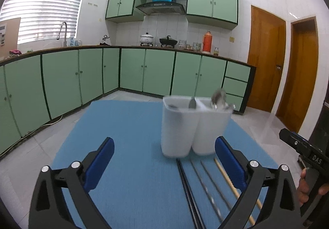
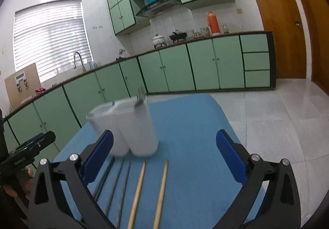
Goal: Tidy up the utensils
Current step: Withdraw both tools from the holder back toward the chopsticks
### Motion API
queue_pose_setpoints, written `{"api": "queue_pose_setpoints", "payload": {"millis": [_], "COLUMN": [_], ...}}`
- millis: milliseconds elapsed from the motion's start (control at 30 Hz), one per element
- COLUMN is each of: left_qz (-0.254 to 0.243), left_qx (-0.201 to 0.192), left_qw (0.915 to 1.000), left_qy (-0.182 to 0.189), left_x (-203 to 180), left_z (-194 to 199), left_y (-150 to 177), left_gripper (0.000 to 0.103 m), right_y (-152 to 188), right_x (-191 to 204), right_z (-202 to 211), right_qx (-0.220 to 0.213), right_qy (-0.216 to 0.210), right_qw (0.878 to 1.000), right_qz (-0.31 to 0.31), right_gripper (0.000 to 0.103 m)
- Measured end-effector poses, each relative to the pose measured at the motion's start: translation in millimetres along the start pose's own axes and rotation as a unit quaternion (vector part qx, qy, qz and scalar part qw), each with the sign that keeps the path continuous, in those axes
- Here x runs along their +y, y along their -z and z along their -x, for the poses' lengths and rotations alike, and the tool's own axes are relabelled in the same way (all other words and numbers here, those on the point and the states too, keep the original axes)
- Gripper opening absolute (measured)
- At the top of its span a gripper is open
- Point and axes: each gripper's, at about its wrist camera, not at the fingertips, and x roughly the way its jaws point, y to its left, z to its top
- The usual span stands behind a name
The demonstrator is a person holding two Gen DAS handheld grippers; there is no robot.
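Both grippers agape, empty; white holder [image 1: 195, 126] contains spoons [image 1: 219, 98].

I am working in a home kitchen — mint-green cabinets [image 1: 131, 70] line the walls, a range hood [image 1: 161, 7] hangs over pots [image 1: 146, 39] on the worktop [image 1: 185, 49], a faucet [image 1: 62, 32] stands beneath blinds [image 1: 45, 0].

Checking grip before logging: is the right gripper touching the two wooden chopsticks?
Apart. Right wrist view: right gripper open, wooden chopsticks lying untouched between its fingers.
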Motion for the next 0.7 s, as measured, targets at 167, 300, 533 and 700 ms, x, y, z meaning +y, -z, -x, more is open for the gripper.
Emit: {"api": "queue_pose_setpoints", "payload": {"millis": [167,300,533,700], "left_qz": [-0.013,-0.019,-0.026,-0.028], "left_qx": [0.016,0.013,0.021,0.034], "left_qw": [0.9998,0.9996,0.9992,0.9987], "left_qy": [-0.005,-0.013,-0.021,-0.026], "left_x": [-10.5,-15.4,-19.1,-20.1], "left_z": [22.0,38.0,57.1,63.2], "left_y": [36.3,59.3,96.1,118.8], "left_gripper": [0.097,0.097,0.097,0.097], "right_y": [37.9,63.0,97.7,115.1], "right_x": [4.3,7.0,17.3,19.9], "right_z": [28.0,44.7,64.5,71.7], "right_qx": [0.004,0.008,0.013,0.015], "right_qy": [0.018,0.021,0.031,0.035], "right_qw": [1.000,1.000,0.998,0.998], "right_qz": [0.017,0.019,0.046,0.048], "right_gripper": [0.097,0.097,0.097,0.097]}}
